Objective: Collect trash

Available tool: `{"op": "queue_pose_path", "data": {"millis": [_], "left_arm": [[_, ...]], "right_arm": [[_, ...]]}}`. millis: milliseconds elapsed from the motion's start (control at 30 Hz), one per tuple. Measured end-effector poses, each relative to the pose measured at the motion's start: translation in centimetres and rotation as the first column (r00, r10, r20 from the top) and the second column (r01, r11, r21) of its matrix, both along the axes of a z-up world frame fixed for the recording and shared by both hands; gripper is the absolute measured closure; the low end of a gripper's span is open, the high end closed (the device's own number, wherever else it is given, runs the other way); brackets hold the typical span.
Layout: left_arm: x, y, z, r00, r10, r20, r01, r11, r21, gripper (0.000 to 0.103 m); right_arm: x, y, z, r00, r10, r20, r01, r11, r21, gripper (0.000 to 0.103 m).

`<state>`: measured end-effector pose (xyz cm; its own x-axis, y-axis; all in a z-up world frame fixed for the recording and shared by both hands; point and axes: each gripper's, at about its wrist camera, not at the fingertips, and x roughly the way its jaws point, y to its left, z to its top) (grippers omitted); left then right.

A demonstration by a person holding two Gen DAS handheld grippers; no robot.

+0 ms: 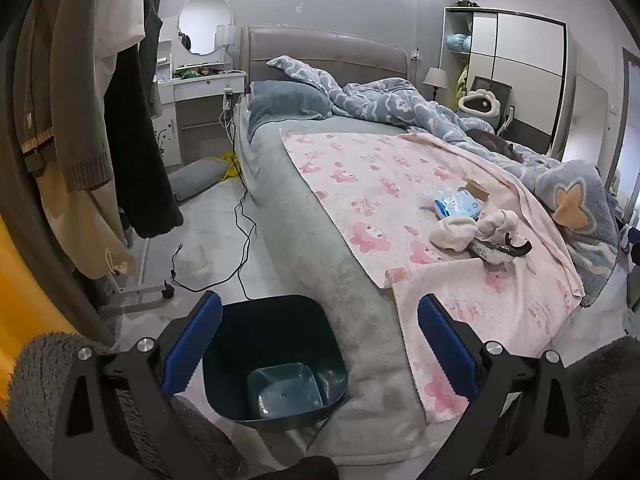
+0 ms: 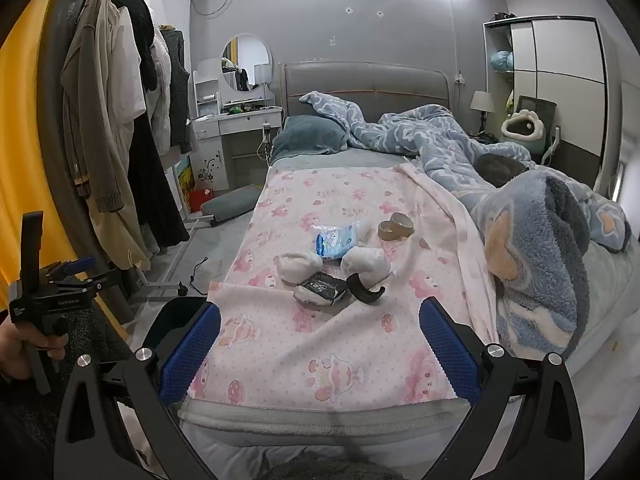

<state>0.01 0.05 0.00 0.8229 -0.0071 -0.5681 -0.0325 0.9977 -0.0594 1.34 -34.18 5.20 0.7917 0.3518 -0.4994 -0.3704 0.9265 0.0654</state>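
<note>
Starting at the lower left of the right wrist view, the left gripper [image 2: 60, 280] is being held in a hand [image 2: 16, 350] beside the bed; its own camera is showing its jaws standing wide apart with nothing between them, hanging over the dark bin [image 1: 276, 364] in the lower centre of that frame. The bin is sitting on the floor against the bed's corner and looking bare inside.

Moving right, the trash is lying in a cluster at the centre of the right wrist view on the pink blanket [image 2: 340, 344]: two crumpled white wads [image 2: 296, 266], a blue-and-white wrapper [image 2: 334, 240], a dark crushed packet [image 2: 320, 290], a black curved piece [image 2: 366, 290] and a tape roll core [image 2: 395, 226]. The right gripper [image 2: 320, 354] is pointing at them, jaws spread wide and empty, well short of the pile.

The pieces are touching or overlapping, so a grab is risking dragging a neighbour along or pinching a fold of the soft blanket. The light wrapper could be slipping out on the way to the bin.
</note>
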Motion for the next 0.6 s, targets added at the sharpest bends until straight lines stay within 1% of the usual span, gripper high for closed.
{"op": "queue_pose_path", "data": {"millis": [600], "left_arm": [[0.01, 0.01, 0.01, 1.000, 0.000, -0.002, 0.000, 1.000, 0.003, 0.003]], "right_arm": [[0.04, 0.01, -0.07, 1.000, 0.000, 0.000, 0.000, 1.000, 0.000, 0.003]]}}
